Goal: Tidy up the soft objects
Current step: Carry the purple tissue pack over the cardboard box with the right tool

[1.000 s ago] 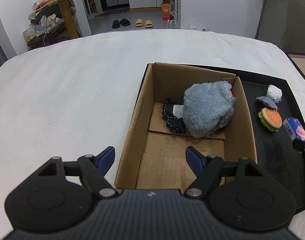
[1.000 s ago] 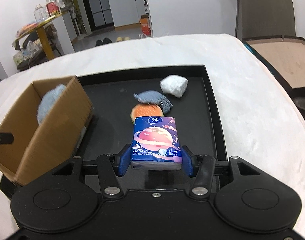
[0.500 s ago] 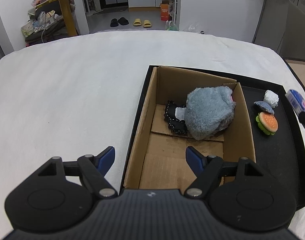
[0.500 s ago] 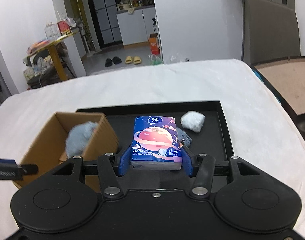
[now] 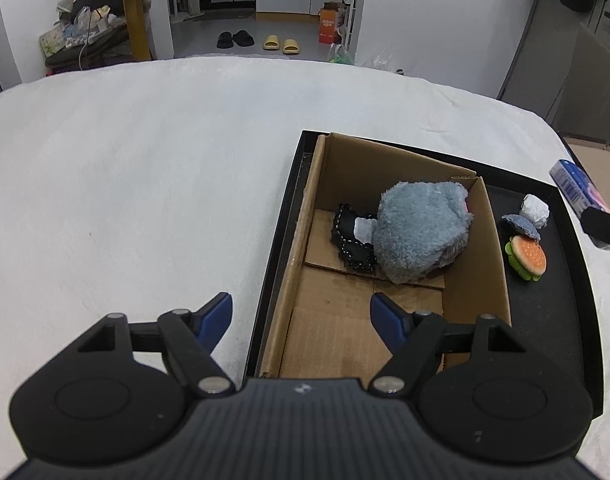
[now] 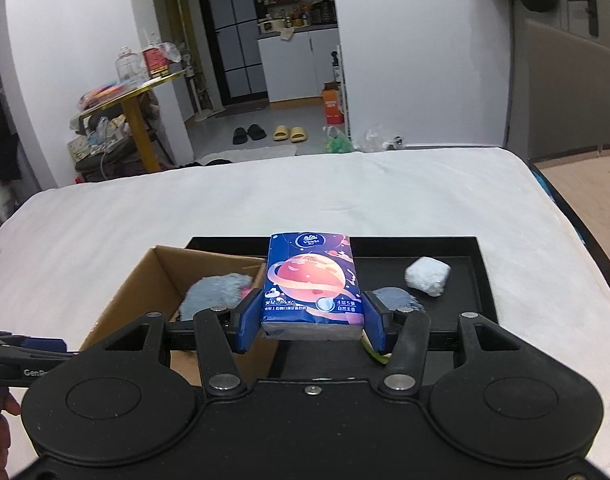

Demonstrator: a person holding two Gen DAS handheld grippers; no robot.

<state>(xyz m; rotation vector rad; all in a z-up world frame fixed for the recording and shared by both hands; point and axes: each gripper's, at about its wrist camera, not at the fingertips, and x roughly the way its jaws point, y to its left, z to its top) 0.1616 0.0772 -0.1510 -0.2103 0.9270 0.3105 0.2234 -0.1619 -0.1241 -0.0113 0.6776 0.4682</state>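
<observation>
My right gripper (image 6: 312, 320) is shut on a blue tissue pack (image 6: 311, 280) and holds it high above the black tray (image 6: 465, 244); the pack also shows in the left wrist view (image 5: 577, 184). A cardboard box (image 5: 313, 216) on the tray holds a grey plush (image 5: 421, 232) and a black beaded pouch (image 5: 351, 240). On the tray right of the box lie a burger toy (image 5: 527, 258), a grey-blue pad (image 5: 521, 226) and a white wad (image 5: 536, 210). My left gripper (image 5: 301, 318) is open and empty above the box's near left corner.
The tray and box (image 6: 145, 284) lie on a white padded surface (image 5: 145, 184). Beyond its far edge are a yellow side table (image 6: 133, 108) with clutter, slippers (image 6: 291, 134) on the floor and a doorway.
My right gripper has risen with the tissue pack and drawn back from the tray. My left gripper has also risen a little; the box looks farther below.
</observation>
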